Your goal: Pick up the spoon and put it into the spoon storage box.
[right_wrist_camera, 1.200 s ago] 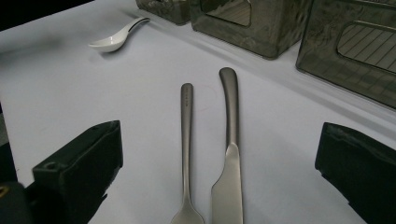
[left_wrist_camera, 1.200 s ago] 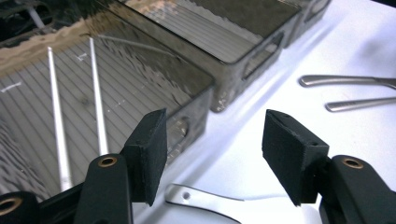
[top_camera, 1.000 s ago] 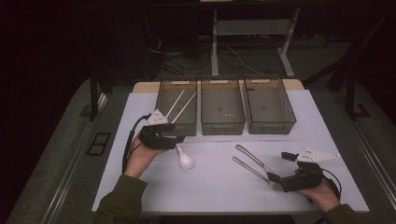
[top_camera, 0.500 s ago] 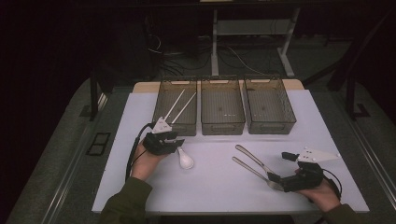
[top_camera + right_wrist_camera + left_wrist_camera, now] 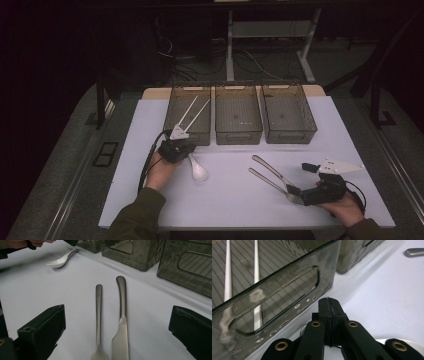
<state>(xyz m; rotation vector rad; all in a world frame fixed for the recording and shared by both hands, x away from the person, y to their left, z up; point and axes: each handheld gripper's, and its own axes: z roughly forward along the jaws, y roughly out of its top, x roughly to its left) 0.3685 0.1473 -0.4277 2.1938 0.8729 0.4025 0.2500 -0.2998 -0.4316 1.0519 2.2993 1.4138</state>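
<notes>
**A:** What does your next move turn on?

**B:** On how the cutlery lies from your right gripper (image 5: pixel 300 194). The matte grey metal fork (image 5: pixel 99 315) and the matte grey metal butter knife (image 5: pixel 121 322) lie side by side on the white tabletop (image 5: pixel 235 200), and their long axes run almost straight away from the gripper's camera, handles far, tines and blade near. In the right gripper view both sit between the two black jaws, the fork nearer the left jaw, the knife about midway.

**A:** How do the right fingers stand?

**B:** Spread wide, one jaw on each side of the pair, touching neither piece as far as I can see. If you close as you are, I judge you would sweep both together, so shift toward whichever one you want first.

**A:** And your left gripper (image 5: pixel 329 315)?

**B:** Its jaws are pressed flat together with nothing between them. It sits just in front of the left-hand smoked clear plastic bin (image 5: pixel 287 285), which holds a pair of white chopsticks (image 5: pixel 192 112).

**A:** What about the white ceramic soup spoon (image 5: pixel 196 169)?

**B:** It lies just beside the left gripper, bowl toward you, handle pointing back toward that bin. Your left hand (image 5: pixel 160 170) is far nearer to it than your right gripper is; the fork and knife belong to the right.
</notes>
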